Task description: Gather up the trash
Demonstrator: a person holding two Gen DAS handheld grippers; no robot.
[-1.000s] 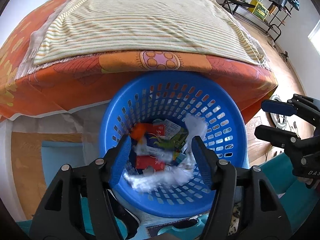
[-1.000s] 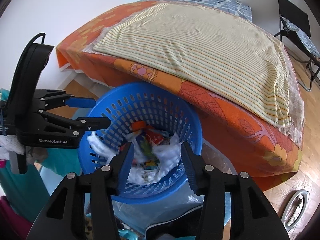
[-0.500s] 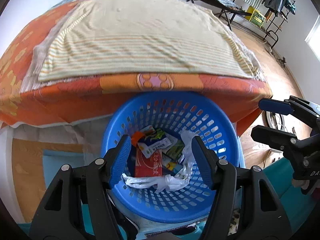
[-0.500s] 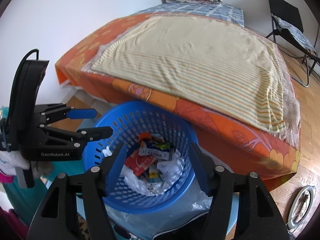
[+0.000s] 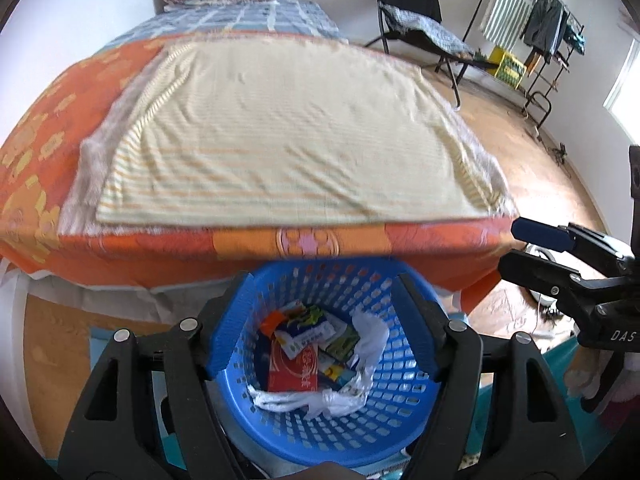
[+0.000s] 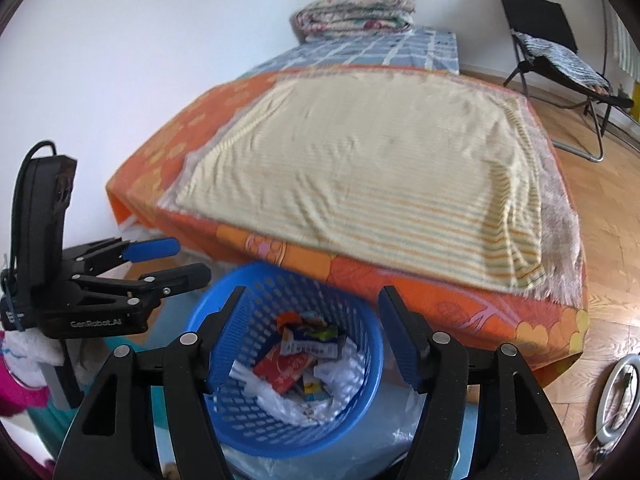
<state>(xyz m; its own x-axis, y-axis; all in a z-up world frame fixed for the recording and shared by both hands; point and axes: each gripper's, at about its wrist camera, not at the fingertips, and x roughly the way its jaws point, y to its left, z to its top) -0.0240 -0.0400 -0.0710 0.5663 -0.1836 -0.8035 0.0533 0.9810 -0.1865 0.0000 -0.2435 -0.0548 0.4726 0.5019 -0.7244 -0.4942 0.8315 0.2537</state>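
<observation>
While both tools hang above the blue basket point(image 5: 320, 432), nothing is gripped: left gripper point(image 5: 326, 328) has its fingers spread wide with only basket showing between them, and right gripper point(image 6: 314, 336) is likewise wide and empty, so both look free for a next grab. Basket sits on the floor at the near edge of the bed point(image 5: 60, 248), tucked just under the overhang of the orange sheet, likely parked there so stuff from the bed can go straight down into it. Trash is already inside: a red packet point(image 5: 294, 372), a white and green carton point(image 5: 310, 334), more small wrappers beside them, and a white plastic bag point(image 5: 320, 398) crumpled along the near and right inner wall. From the right wrist view the same pile point(image 6: 298, 364) lies in the basket bottom, below the rim. Striped yellow blanket point(image 5: 288, 140) covers most of the bed top and I see no loose litter on it; folded quilt point(image 6: 354, 14) sits at the far end, folding chair point(image 6: 552, 48) far right on the wood floor. Judging by that, collecting looks mostly done or done, unless more trash lies out of frame. Both views are motion blurred, so wrapper details can't be read
</observation>
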